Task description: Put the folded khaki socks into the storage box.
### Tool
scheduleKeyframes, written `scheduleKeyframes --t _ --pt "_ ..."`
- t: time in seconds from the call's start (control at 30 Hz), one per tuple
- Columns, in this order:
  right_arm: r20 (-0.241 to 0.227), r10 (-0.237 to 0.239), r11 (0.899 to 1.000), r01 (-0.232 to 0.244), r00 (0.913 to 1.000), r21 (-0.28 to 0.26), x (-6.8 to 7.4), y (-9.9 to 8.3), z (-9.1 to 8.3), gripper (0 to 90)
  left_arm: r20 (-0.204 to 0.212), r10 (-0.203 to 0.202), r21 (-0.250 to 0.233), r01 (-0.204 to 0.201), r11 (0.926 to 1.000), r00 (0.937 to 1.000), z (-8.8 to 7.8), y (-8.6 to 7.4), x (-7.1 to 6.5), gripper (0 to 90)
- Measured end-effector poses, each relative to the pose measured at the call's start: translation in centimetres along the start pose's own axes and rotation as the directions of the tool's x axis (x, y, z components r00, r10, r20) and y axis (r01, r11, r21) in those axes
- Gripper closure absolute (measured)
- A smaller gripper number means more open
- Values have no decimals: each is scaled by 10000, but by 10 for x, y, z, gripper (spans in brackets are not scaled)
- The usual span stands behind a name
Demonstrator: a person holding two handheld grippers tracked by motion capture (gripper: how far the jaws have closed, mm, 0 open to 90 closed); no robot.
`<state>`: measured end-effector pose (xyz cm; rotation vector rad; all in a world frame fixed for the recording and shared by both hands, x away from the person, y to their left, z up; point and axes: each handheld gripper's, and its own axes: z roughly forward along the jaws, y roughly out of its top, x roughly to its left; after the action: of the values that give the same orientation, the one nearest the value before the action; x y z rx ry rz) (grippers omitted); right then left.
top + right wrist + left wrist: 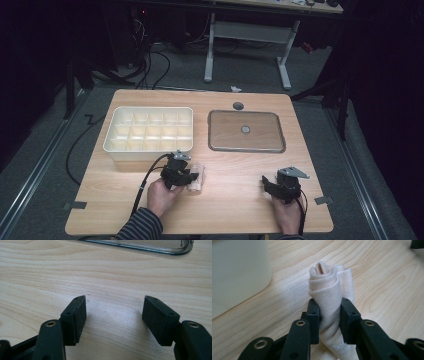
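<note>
The left tongs squeeze the rolled cloth on the counter. The white box sits just behind it. The right tongs are wide open, holding nothing.

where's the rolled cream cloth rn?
In the high view, the rolled cream cloth lies left of centre near the table's front, below the white compartment tray, pinched by the left gripper.
</note>
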<state>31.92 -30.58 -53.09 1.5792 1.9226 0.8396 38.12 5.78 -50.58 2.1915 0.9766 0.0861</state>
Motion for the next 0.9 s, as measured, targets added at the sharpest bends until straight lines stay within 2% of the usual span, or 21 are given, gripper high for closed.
scheduleKeyframes --t 0.1,0.2,0.27,0.37,0.5,0.67,0.9 --pt "-124 138 9999 -138 9998 -15 -1 1 0 367 166 230 -161 -227 9996 9996 -4 -1 -2 726" --pt "-27 -6 10000 6 10000 14 0 1 1 366 238 320 -352 -312 9989 9992 -9 -2 -2 727" --pt "32 -128 9999 128 9999 23 1 2 2 364 422 243 -395 -226 9990 9988 -11 -2 0 728" --pt "-26 -65 10000 65 10000 24 0 1 1 363 626 69 -431 -43 9991 9980 -14 -1 3 728" --pt "-3 -73 10000 73 10000 23 0 1 2 361 674 -49 -787 102 9968 9977 -23 -1 5 733" --pt "55 -163 9999 162 9999 44 1 2 2 362 826 -228 -871 300 9958 9963 -28 -1 10 733" --pt "64 -175 9998 174 9998 48 2 2 2 361 703 -381 -848 440 9954 9968 -37 -2 16 733"
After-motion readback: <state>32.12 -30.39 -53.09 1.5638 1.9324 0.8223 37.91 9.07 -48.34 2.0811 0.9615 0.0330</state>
